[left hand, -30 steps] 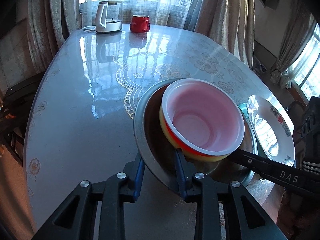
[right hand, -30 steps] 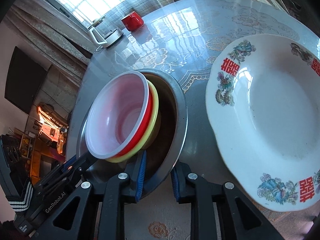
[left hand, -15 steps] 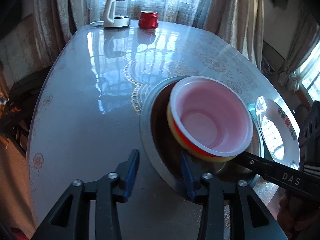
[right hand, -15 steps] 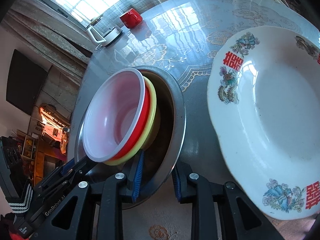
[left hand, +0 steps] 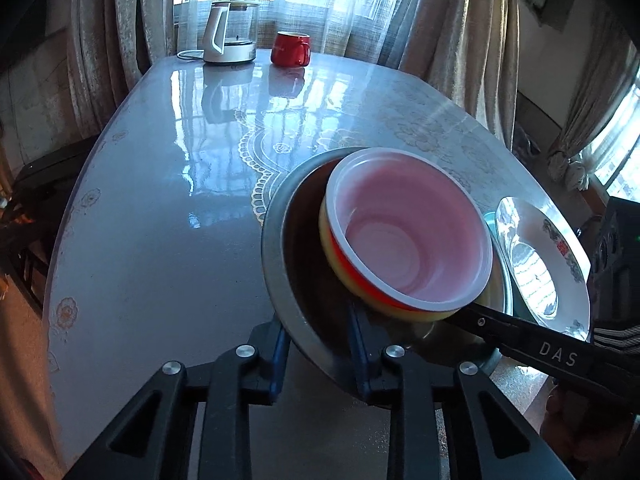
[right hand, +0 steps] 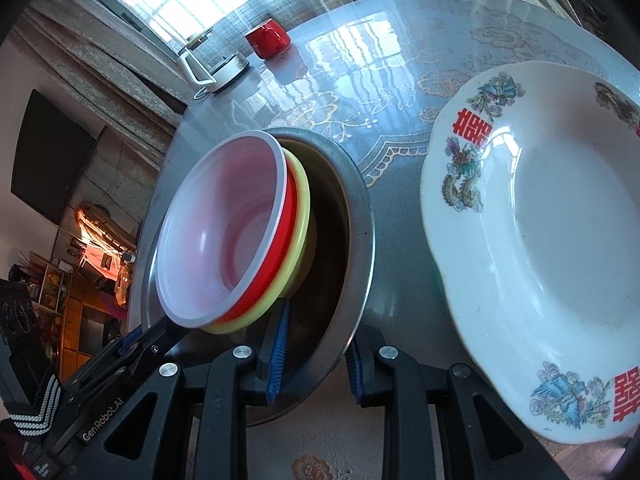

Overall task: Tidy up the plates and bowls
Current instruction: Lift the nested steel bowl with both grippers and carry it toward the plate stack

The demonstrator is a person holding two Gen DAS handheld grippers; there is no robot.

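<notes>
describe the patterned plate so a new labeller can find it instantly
On the glossy table, look beside the big metal basin holding stacked plastic bowls. The plate is wide, white and shallow, the only dish with red characters and colourful birds on its rim.

Tilted stack of white, red and yellow plastic bowls (left hand: pixel 408 236) inside wide steel basin (left hand: pixel 280 264); beside it, white patterned ceramic plate (right hand: pixel 560 248).
</notes>
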